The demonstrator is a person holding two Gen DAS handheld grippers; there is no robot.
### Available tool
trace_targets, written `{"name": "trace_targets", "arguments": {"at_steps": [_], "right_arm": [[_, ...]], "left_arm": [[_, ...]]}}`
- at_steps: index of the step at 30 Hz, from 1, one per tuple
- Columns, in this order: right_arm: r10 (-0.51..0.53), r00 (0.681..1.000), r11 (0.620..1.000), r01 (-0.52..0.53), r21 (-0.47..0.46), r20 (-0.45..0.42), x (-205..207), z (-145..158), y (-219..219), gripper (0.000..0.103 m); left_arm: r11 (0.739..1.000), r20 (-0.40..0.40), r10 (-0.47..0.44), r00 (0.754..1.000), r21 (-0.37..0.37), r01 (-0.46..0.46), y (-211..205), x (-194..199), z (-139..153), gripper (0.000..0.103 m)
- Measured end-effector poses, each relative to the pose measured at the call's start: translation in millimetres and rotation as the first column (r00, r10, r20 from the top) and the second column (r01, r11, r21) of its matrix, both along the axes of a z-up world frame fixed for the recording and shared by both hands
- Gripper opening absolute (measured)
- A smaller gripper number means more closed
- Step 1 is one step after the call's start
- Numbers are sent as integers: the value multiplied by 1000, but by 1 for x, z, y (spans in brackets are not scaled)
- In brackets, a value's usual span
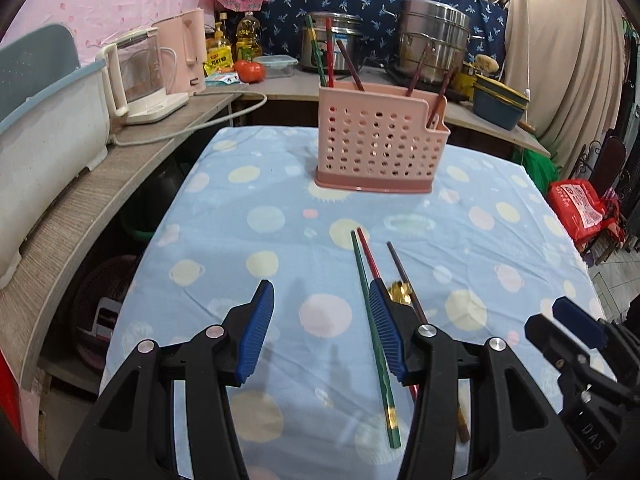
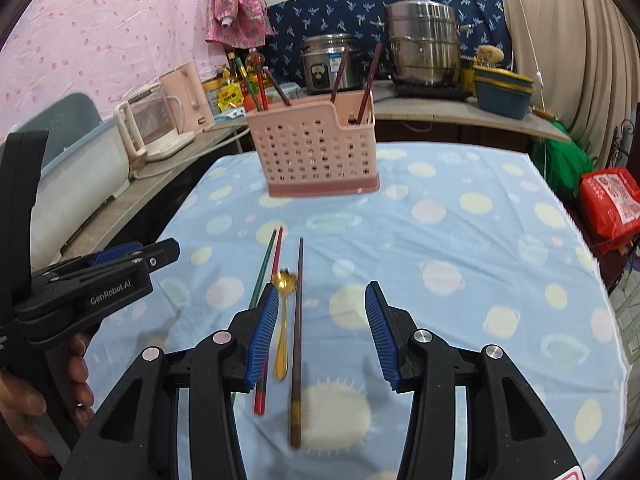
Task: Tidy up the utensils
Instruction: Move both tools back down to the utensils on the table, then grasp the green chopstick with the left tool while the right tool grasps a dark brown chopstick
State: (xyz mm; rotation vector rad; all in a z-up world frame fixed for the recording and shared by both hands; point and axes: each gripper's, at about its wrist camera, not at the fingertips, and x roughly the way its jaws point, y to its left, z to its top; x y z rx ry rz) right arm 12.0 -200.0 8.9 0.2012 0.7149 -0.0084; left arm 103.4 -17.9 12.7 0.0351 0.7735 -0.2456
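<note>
A pink perforated utensil holder (image 1: 374,140) (image 2: 316,152) stands at the far middle of the table and holds several chopsticks. On the blue spotted cloth lie a green chopstick (image 1: 374,332) (image 2: 262,270), a red chopstick (image 1: 367,254) (image 2: 276,256), a dark brown chopstick (image 1: 400,268) (image 2: 297,340) and a gold spoon (image 1: 400,292) (image 2: 283,320). My left gripper (image 1: 322,300) is open and empty, just left of them. My right gripper (image 2: 322,300) is open and empty above the brown chopstick's right side.
A side counter on the left carries a white tub (image 1: 48,136), a glass kettle (image 1: 140,80) and a pink kettle (image 1: 184,52). The back counter holds a rice cooker (image 2: 330,62), a steel pot (image 2: 424,46), oil bottles, a tomato and a blue basin (image 2: 504,96). A red bag (image 2: 612,204) sits at the right.
</note>
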Motion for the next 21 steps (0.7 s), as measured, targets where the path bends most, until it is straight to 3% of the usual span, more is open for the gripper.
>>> {"name": "trace_targets", "arguments": {"at_steps": [12,21], "right_arm": [[28,990,999,-22,42,-138,-22,-59,14,43],[58,983,998,-53,36,-174,-22,-74,26,34]], "left_arm": [[999,-112,-34,993,30,37,-7,-26,-51,47],[998,-151,-63,987,12,65,-12,-31,-64,47]]}}
